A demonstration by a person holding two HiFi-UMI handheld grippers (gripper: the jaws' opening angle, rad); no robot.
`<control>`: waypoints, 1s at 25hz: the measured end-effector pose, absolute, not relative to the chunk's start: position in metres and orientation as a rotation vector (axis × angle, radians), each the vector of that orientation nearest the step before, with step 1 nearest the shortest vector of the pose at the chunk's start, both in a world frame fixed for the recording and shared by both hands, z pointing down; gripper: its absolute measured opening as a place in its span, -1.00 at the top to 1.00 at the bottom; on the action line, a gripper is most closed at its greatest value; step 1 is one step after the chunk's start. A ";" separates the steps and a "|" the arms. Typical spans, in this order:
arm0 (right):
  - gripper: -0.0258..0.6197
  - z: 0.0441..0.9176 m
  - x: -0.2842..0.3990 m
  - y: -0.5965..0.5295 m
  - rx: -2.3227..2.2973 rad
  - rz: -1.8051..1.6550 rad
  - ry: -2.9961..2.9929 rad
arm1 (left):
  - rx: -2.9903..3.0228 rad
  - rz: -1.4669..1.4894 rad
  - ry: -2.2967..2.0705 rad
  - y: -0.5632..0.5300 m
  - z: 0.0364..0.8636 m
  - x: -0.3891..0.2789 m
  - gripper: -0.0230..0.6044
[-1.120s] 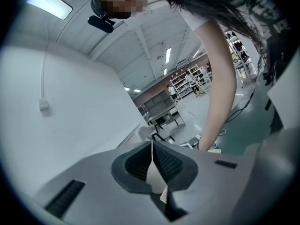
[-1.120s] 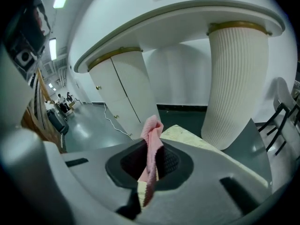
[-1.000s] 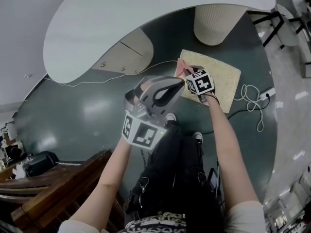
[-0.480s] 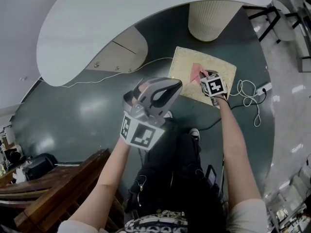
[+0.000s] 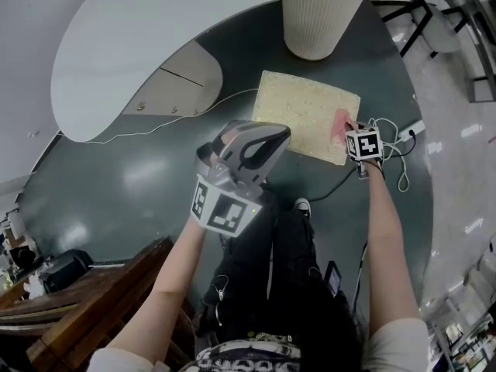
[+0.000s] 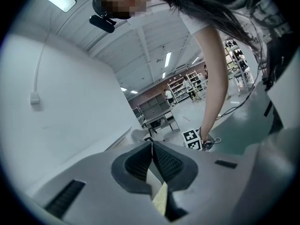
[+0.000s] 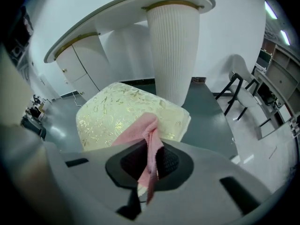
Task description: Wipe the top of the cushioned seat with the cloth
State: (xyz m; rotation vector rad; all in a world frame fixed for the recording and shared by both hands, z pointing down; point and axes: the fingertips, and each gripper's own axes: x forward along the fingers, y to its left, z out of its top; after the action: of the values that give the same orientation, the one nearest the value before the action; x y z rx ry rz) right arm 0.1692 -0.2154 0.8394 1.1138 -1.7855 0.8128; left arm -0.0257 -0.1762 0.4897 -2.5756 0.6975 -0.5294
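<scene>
The cushioned seat is a cream block with gold flecks standing on the dark green floor; the right gripper view shows its top just ahead of the jaws. A pink cloth lies on the seat's near right corner. My right gripper is shut on the cloth, which drapes from the jaws onto the cushion. My left gripper hangs raised in mid-air, well above the floor and left of the seat. Its jaws are shut with nothing in them.
A curved white table on a ribbed white pillar stands just behind the seat. A white cable and power strip lie on the floor to the right. Black-legged chairs stand far right, wooden furniture at lower left.
My right gripper has dragged the pink cloth across the seat's top from its left side to its right corner. The left gripper has stayed where it was.
</scene>
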 end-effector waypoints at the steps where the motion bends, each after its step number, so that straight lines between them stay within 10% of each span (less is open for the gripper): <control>1: 0.89 0.840 0.177 -0.212 1.116 0.820 -1.771 | -2.574 -0.531 0.694 -0.176 0.488 -0.022 0.91; 9: 0.89 0.810 0.176 -0.200 1.096 0.800 -1.801 | -2.588 -0.534 0.700 -0.166 0.467 -0.015 0.91; 25: 0.89 0.792 -0.094 -0.201 0.743 0.801 -2.161 | -2.590 -0.620 0.824 -0.180 0.464 -0.079 0.91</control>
State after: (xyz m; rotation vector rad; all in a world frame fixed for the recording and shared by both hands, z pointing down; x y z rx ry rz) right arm -0.0938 -0.2009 0.7917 0.7430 -2.1612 0.8011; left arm -0.0790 -0.1801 0.4637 -2.5899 0.8239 -0.6196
